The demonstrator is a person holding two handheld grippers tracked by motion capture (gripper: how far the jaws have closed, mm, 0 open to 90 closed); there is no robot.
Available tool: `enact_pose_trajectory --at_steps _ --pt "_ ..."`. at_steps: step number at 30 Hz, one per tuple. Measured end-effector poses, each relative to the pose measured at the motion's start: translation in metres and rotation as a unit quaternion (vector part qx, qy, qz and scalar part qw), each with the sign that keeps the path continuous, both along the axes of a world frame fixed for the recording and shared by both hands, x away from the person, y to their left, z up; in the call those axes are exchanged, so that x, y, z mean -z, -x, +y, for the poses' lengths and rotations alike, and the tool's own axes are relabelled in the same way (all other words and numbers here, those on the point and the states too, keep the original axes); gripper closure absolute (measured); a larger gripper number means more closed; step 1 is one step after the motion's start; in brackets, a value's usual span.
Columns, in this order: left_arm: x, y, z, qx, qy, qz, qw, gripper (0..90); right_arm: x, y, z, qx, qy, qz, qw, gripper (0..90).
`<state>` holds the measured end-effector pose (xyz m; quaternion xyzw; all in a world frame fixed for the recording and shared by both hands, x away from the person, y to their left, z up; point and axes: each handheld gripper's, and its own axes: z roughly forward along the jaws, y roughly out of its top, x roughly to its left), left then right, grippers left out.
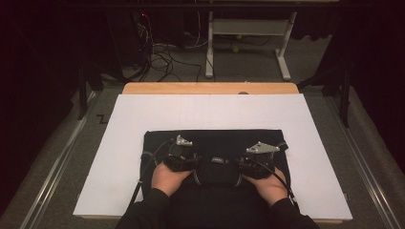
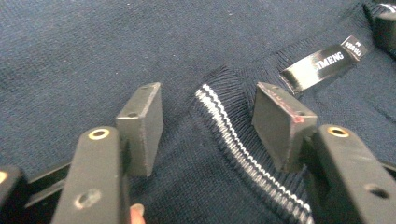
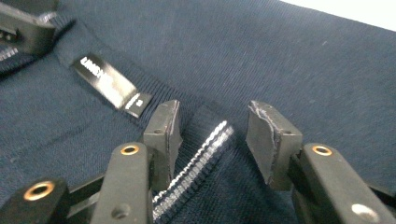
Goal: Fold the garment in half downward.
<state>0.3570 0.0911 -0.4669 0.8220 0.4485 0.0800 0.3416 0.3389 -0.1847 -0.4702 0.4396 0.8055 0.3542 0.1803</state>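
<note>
my left gripper [image 2: 208, 123] jaws apart astride sweater [image 1: 215, 143] striped collar [image 2: 233, 140] | my right gripper [image 3: 212, 133] jaws likewise apart | white board [image 1: 143, 114] bare beyond

"IMENG" on black neck label [image 2: 322, 66]

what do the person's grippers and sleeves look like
Both the left gripper and the right gripper are black, each topped by a grey three-cornered plate and trailing a black cable. Their jaws have brass-ringed holes and worn dark rubber pads. The person's sleeves are black.
</note>
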Motion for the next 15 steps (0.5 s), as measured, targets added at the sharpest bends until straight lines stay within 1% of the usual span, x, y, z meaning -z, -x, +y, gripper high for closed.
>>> enact_pose_trajectory --at_steps 1,2,4,5,6,9,10,11,15 --pt "0.0004 0.0008 -0.0015 0.001 -0.004 -0.004 1.0000 40.5 0.0000 0.0000 0.0000 0.000 0.000 0.000 1.0000 55.6" --pt "0.0007 0.0017 -0.0028 0.005 -0.006 -0.006 1.0000 43.4 0.0006 0.0001 0.0004 0.000 0.000 -0.003 1.0000 56.0" --pt "0.0010 0.0032 -0.0047 0.009 -0.010 -0.010 0.9999 49.9 0.0005 0.0003 0.0004 -0.006 -0.003 0.001 1.0000 61.1" --pt "0.0010 0.0037 -0.0049 0.010 -0.010 -0.010 0.9999 49.9 0.0005 0.0003 0.0004 -0.006 -0.003 0.001 1.0000 61.1" --pt "0.0010 0.0040 -0.0048 0.011 -0.008 -0.010 0.9999 52.2 0.0005 0.0005 0.0004 -0.007 -0.004 0.001 1.0000 63.1" --pt "0.0016 0.0050 -0.0040 0.010 -0.003 -0.013 0.9999 59.9 0.0004 0.0015 0.0008 -0.014 -0.004 -0.004 0.9999 71.6" --pt "0.0015 0.0056 -0.0043 0.013 -0.005 -0.014 0.9998 65.0 0.0004 0.0025 0.0010 -0.014 -0.006 -0.005 0.9999 72.8" --pt "0.0012 0.0061 -0.0045 0.014 -0.005 -0.014 0.9998 65.0 0.0004 0.0025 0.0010 -0.014 -0.006 -0.005 0.9999 72.8" --pt "-0.0001 0.0082 -0.0030 0.014 -0.004 -0.019 0.9997 70.4 -0.0002 0.0039 0.0003 -0.014 -0.005 -0.011 0.9998 76.0"
